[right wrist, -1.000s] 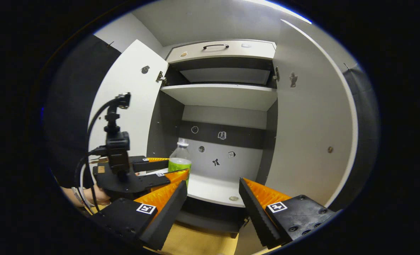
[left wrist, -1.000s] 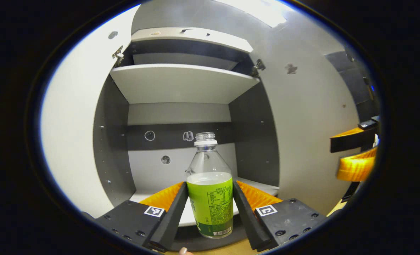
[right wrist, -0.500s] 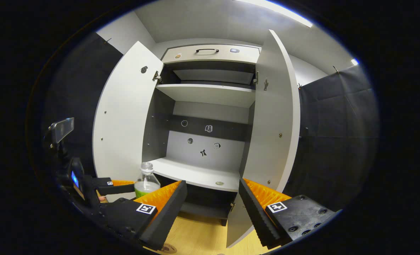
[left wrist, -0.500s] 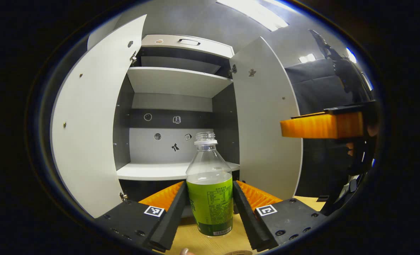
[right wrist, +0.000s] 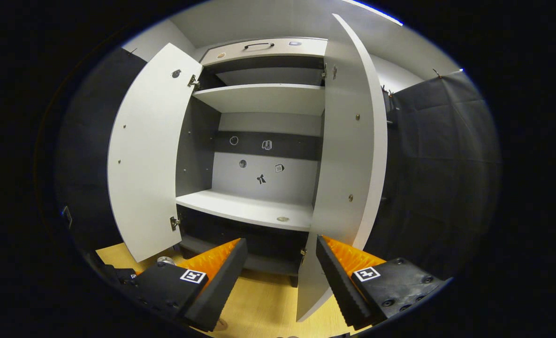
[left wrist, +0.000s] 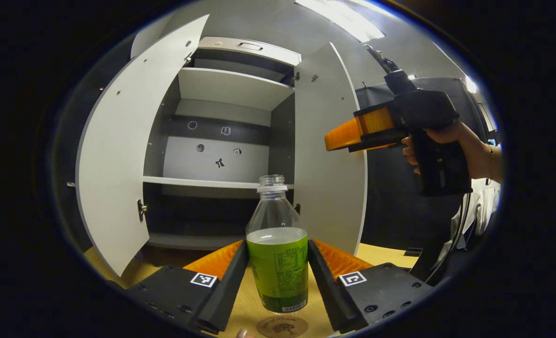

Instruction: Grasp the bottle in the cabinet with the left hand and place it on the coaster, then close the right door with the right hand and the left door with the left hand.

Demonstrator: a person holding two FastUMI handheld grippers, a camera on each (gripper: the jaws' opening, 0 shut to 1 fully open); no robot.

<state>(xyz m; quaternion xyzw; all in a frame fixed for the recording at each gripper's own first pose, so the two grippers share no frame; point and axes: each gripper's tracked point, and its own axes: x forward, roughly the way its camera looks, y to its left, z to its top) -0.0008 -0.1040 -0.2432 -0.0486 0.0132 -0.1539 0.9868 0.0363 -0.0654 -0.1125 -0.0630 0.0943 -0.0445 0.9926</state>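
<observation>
Both cabinet doors are standing open while the left gripper (left wrist: pixel 278 277) is holding the bottle (left wrist: pixel 277 263) between its fingers, just above the coaster (left wrist: pixel 282 326) on the wooden table (left wrist: pixel 381 256). The placing step is in hand; next it needs lowering and releasing. The right gripper (right wrist: pixel 280 277) is waiting wide open, empty, facing the right door (right wrist: pixel 353 164).

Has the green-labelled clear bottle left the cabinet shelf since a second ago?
Yes. The green-labelled clear bottle came out and down from the white cabinet shelf, now above the round coaster.
</observation>
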